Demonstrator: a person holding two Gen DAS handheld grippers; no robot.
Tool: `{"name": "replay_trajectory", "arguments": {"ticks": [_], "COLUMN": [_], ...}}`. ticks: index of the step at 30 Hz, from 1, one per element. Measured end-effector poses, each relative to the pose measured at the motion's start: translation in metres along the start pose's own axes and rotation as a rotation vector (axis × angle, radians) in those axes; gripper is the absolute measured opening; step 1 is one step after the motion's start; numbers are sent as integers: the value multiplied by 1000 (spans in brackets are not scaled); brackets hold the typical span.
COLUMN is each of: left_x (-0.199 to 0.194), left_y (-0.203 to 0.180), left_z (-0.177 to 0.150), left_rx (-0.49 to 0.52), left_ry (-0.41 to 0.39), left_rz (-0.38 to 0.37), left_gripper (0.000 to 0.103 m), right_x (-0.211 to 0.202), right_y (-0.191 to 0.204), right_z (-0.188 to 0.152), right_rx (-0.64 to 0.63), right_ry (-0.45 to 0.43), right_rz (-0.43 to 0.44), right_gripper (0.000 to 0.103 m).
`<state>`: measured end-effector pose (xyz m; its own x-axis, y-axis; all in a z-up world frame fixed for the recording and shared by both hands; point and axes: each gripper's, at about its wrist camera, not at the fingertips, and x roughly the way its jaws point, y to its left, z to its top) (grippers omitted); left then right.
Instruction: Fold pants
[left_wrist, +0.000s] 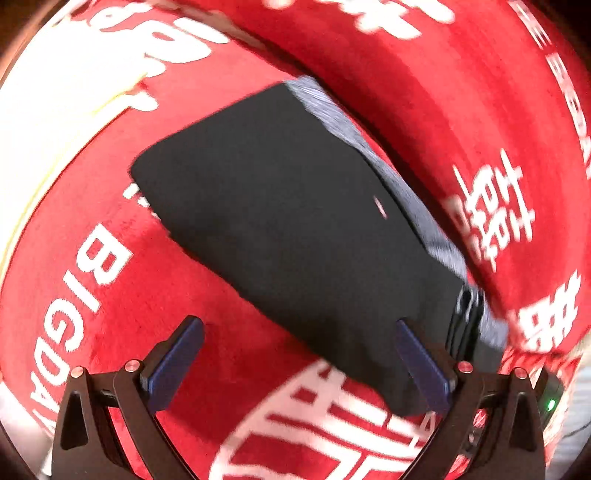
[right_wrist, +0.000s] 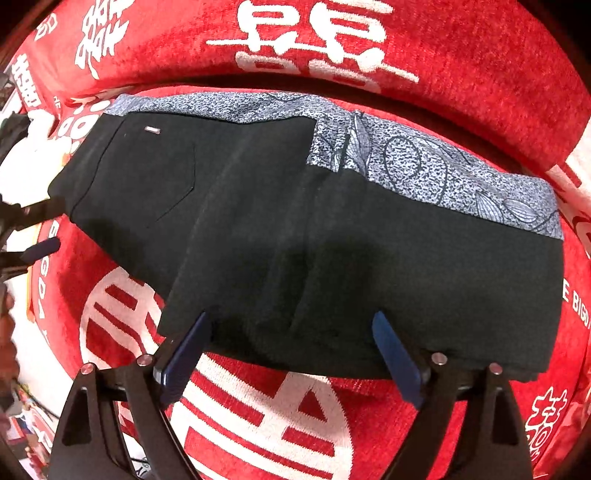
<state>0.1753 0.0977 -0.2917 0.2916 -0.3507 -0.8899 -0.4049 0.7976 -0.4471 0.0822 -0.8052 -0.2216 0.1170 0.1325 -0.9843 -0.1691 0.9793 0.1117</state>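
Black pants (right_wrist: 295, 229) lie folded in a thick bundle on the red blanket (right_wrist: 480, 55), with the patterned grey lining (right_wrist: 424, 170) showing along the far edge. If you drag a finger across the bundle, the top layer could slide and the fold could come undone. Your right gripper (right_wrist: 291, 350) points straight down at the near edge, jaws apart and empty. Your left gripper (left_wrist: 301, 365) tilts down over a corner, jaws wide apart, holding nothing too.

Your left wrist view blurs the white lettering (left_wrist: 491, 210) right of the gripper; below your right gripper, the pants (right_wrist: 332, 240) perhaps hide more.
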Motion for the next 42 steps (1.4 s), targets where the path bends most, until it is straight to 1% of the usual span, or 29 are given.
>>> {"name": "replay_trajectory", "arguments": {"ticks": [2, 4, 6, 10, 12, 13, 14, 15, 16, 17, 18, 19, 20, 22, 23, 24, 25, 26, 27, 28, 29, 30, 32, 33, 35, 37, 38, 40, 42], "left_x": [5, 8, 7, 8, 3, 0, 0, 6, 14, 20, 20, 20, 23, 26, 28, 26, 24, 21, 19, 18, 15, 14, 15, 17, 21, 25, 25, 26, 26], "left_y": [17, 25, 29, 25, 16, 10, 7, 7, 10, 14, 14, 12, 10, 2, -3, -9, -15, -25, -34, -44, -61, -73, -98, -105, -114, -117, -116, -114, -112], "left_z": [8, 14, 20, 30, 33, 33, 34, 34, 35, 36, 38, 40, 43, 47, 49, 49, 47, 44, 39, 33, 20, 9, -15, -23, -33, -39, -39, -39, -37], "left_rx": [-48, -66, -57, -52, -29, 0, 27, 32, 22, 10, 20, 26, 27, 39, 47, 63, 93, 157, 223, 300, 420, 513, 688, 734, 793, 822, 826, 823, 816], "left_ry": [-11, -22, -48, -49, -65, -80, -89, -77, -44, -25, -41, -35, -19, -19, -21, -48, -71, -101, -125, -148, -194, -233, -300, -316, -330, -335, -334, -330, -324], "left_rz": [-61, -108, -154, -208, -218, -222, -208, -183, -161, -161, -170, -166, -150, -110, -85, -34, 16, 98, 173, 232, 296, 347, 438, 459, 479, 506, 514, 516, 512], "left_gripper": [103, 103, 103, 103, 103, 103, 103, 103, 103, 103, 103, 103, 103, 103, 98, 90, 70, 52, 44, 42, 42, 42, 42, 42, 42, 42, 42, 42, 42], "right_x": [0, -1, -1, -2, -2, -2, -2, -2, -2, -1, -1, -1, -1, -1, -1, -2, -7, -13, -21, -32, -40, -51, -62, -66, -71, -70, -65, -54, -38], "right_y": [0, -3, -5, -8, -7, -6, -5, -5, -5, -4, -3, -3, -2, 0, 0, 1, 1, 0, -2, -5, -8, -11, -6, 1, 24, 58, 79, 117, 158], "right_z": [0, -1, -1, -4, -5, -5, -5, -4, -4, -4, -4, -3, -3, -2, -2, -1, 1, 5, 9, 15, 22, 35, 65, 83, 117, 154, 173, 195, 207], "right_rx": [7, 14, 14, 7, -2, -3, -5, -3, -1, 0, 0, 0, -2, -14, -19, -26, -26, -18, 1, 36, 68, 102, 116, 105, 57, -9, -50, -130, -228], "right_ry": [-3, -7, -11, -19, -18, -17, -18, -18, -18, -17, -16, -15, -15, -14, -11, -5, -3, -5, -11, -15, -20, -22, 1, 15, 41, 88, 136, 201, 275], "right_rz": [7, 15, 20, 17, 8, 5, 3, 3, 2, 0, -3, -4, -5, -10, -12, -14, -16, -9, 19, 67, 109, 170, 283, 325, 385, 458, 491, 500, 468], "right_gripper": [91, 91, 91, 91, 91, 91, 91, 91, 91, 91, 91, 91, 91, 91, 91, 90, 88, 81, 75, 75, 75, 75, 75, 77, 83, 84, 84, 85, 85]}}
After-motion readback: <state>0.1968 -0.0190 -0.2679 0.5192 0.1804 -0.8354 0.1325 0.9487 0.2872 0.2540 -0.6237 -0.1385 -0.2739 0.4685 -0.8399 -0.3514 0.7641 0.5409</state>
